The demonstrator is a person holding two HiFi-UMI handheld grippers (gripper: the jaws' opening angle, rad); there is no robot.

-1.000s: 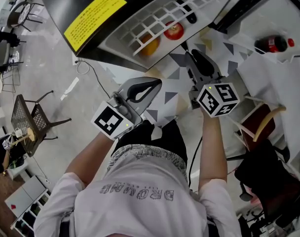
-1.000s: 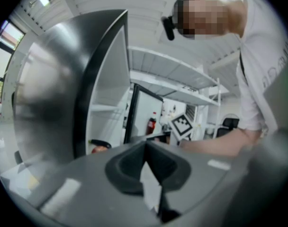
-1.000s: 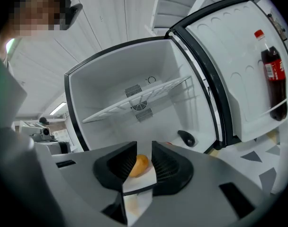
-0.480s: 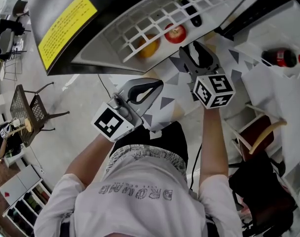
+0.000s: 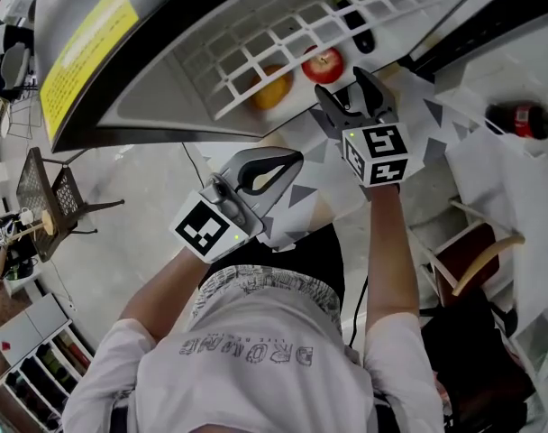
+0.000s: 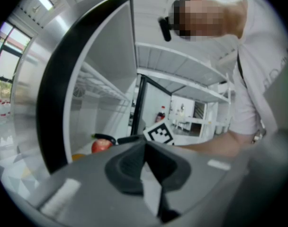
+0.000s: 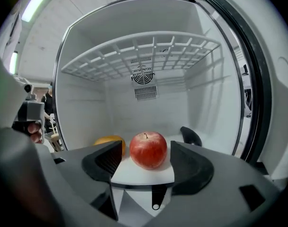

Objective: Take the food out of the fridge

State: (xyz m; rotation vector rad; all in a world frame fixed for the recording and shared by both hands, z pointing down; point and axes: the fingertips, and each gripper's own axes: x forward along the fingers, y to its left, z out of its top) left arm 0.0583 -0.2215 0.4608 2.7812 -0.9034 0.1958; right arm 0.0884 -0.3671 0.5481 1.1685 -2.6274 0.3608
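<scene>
A red apple [image 5: 324, 64] [image 7: 148, 149] lies on the white floor of the open fridge, with an orange [image 5: 270, 90] [image 7: 108, 141] to its left. A dark object [image 5: 360, 36] [image 7: 190, 135] lies behind it on the right. My right gripper [image 5: 344, 93] [image 7: 140, 157] reaches into the fridge mouth with its jaws opening. The apple shows in the gap just ahead of the tips, and the pads do not touch it. My left gripper [image 5: 292, 158] [image 6: 145, 148] hangs back outside the fridge, shut and holding nothing. The left gripper view also shows the apple [image 6: 101, 145].
A white wire shelf [image 5: 283, 34] [image 7: 144, 48] spans the fridge above the fruit. The open door [image 5: 148, 106] with a yellow label [image 5: 80, 48] stands at the left. A cola bottle [image 5: 517, 117] lies at the right, and chairs [image 5: 58, 210] stand on the floor.
My right gripper has moved up to the fridge and the apple, rolled, and spread its jaws. The left gripper has shifted only a little.
</scene>
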